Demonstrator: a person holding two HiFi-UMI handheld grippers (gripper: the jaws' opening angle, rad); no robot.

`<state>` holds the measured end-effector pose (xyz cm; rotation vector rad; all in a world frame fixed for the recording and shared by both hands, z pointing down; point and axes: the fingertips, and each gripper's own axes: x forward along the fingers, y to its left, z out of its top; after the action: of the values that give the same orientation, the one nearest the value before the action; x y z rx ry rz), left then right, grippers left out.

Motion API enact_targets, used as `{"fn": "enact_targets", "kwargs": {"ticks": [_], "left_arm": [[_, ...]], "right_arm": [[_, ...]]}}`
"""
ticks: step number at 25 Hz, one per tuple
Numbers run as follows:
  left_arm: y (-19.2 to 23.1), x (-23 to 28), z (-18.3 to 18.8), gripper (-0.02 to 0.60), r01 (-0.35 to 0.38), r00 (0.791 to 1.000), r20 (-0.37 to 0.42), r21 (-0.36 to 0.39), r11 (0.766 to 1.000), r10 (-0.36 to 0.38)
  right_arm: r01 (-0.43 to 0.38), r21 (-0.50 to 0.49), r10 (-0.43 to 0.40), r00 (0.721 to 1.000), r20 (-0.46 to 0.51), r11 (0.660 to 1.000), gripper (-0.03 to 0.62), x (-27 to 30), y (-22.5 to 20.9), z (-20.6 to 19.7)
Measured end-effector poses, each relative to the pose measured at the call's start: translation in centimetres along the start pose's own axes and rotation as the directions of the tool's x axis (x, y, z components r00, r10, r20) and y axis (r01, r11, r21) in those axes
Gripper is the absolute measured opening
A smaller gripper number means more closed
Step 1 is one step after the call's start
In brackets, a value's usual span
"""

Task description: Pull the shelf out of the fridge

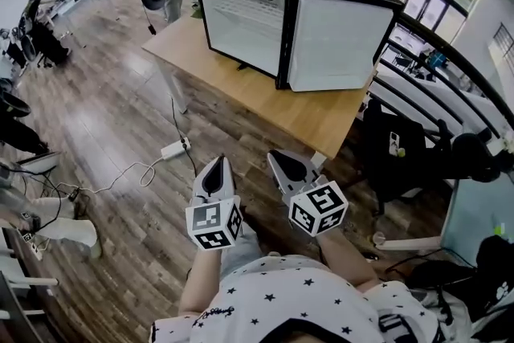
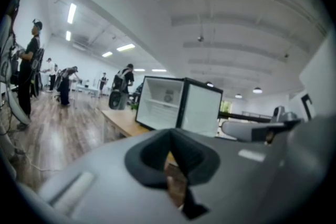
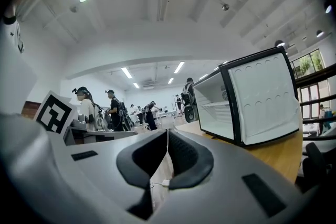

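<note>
A small black fridge (image 1: 265,16) stands on a wooden table (image 1: 313,116), its door (image 1: 337,44) swung open to the right. Inside, a white wire shelf (image 1: 245,12) sits across the white cavity. The fridge (image 2: 176,105) also shows in the left gripper view and the fridge (image 3: 247,99) in the right gripper view, with its shelf (image 3: 218,104) visible. My left gripper (image 1: 218,167) and right gripper (image 1: 283,163) are held close to my body, well short of the table. Both are shut with nothing between their jaws.
A white power strip (image 1: 174,148) and its cable lie on the wood floor left of the table. Several people stand at desks in the far background. A dark chair (image 1: 393,149) and desks sit to the right of the table.
</note>
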<state>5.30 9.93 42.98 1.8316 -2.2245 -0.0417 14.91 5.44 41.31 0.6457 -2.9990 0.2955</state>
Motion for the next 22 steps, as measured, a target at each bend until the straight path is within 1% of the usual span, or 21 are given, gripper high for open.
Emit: {"fn": "enact_targets", "kwargs": {"ticks": [5, 10, 14, 18, 22], "left_arm": [[3.1, 4.2, 0.6, 0.008, 0.015, 1.000, -0.020, -0.010, 1.000, -0.015], [5.7, 9.1, 1.5, 0.008, 0.045, 0.998, -0.036, 0.004, 0.999, -0.045], [7.5, 12.1, 2.8, 0.007, 0.078, 0.996, -0.049, 0.012, 0.997, -0.077], [9.2, 14.8, 4.3, 0.008, 0.111, 0.993, -0.046, 0.024, 0.994, -0.110], [10.3, 17.2, 5.0, 0.008, 0.156, 0.987, -0.055, 0.031, 0.987, -0.154]], "right_arm": [[0.019, 0.007, -0.019, 1.000, -0.001, 1.000, 0.021, 4.6, -1.9, 0.5], [0.049, 0.008, -0.049, 0.999, 0.011, 0.999, 0.021, 9.3, -4.5, 1.5], [0.067, 0.007, -0.067, 0.998, 0.011, 0.998, 0.021, 12.7, -5.3, 2.3], [0.081, -0.009, -0.081, 0.997, 0.010, 0.997, 0.021, 15.8, -5.6, 3.1], [0.104, -0.015, -0.104, 0.994, 0.015, 0.994, 0.021, 18.5, -6.3, 3.8]]}}
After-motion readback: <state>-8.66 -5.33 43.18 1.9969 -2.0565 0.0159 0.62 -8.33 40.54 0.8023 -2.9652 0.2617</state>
